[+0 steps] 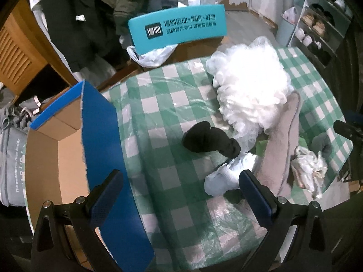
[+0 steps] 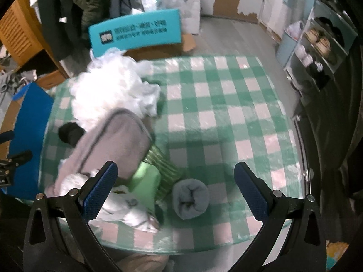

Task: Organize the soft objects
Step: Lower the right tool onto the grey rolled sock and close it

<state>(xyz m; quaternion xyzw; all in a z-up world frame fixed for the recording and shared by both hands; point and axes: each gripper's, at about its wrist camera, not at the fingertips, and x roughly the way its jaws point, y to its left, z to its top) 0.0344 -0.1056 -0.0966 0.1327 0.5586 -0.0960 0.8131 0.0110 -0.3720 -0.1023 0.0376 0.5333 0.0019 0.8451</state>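
A pile of soft things lies on a table with a green-and-white checked cloth (image 1: 158,104). A white mesh bath puff (image 1: 249,83) sits at the far side, a black sock bundle (image 1: 211,140) in the middle, a white sock (image 1: 222,179) nearer, and a pinkish-grey towel (image 1: 281,149) to the right. In the right wrist view I see the puff (image 2: 106,90), the towel (image 2: 113,145), a green cloth (image 2: 145,179), a white patterned cloth (image 2: 127,210) and a rolled grey sock (image 2: 190,199). My left gripper (image 1: 179,195) is open above the table. My right gripper (image 2: 179,192) is open above the grey roll.
An open cardboard box with blue flaps (image 1: 68,149) stands at the table's left edge. A teal chair back (image 1: 177,29) stands behind the table. Hanging coats (image 1: 86,11) are at back left, a shoe rack (image 1: 317,29) at right. A crumpled white cloth (image 1: 308,170) lies near the right edge.
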